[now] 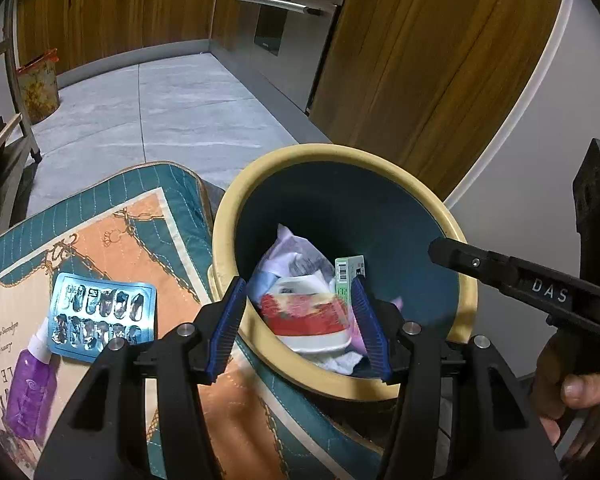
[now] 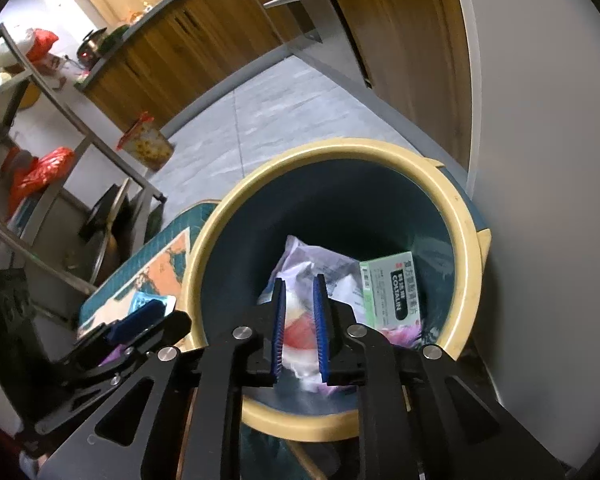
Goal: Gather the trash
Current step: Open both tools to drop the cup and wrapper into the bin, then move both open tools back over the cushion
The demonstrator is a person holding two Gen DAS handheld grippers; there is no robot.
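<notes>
A round bin with a cream rim (image 1: 228,216) and a dark teal inside stands beside a quilted cushion (image 1: 132,240). In it lie crumpled paper (image 1: 288,256), a red and white wrapper (image 1: 308,316) and a green medicine box (image 2: 392,292). My left gripper (image 1: 300,322) hangs open over the bin's near edge with nothing between its pads. My right gripper (image 2: 300,328) hovers over the bin (image 2: 472,240) with a narrow gap between its pads and nothing in it. On the cushion lie a silver-blue blister pack (image 1: 102,316) and a small purple bottle (image 1: 30,392).
A metal rack (image 2: 60,128) with red bags stands at the left, and a floral bag (image 2: 148,148) sits on the grey tiled floor. Wooden cabinets and an oven with a bar handle (image 1: 284,4) line the back. A white wall (image 2: 540,160) is close on the right.
</notes>
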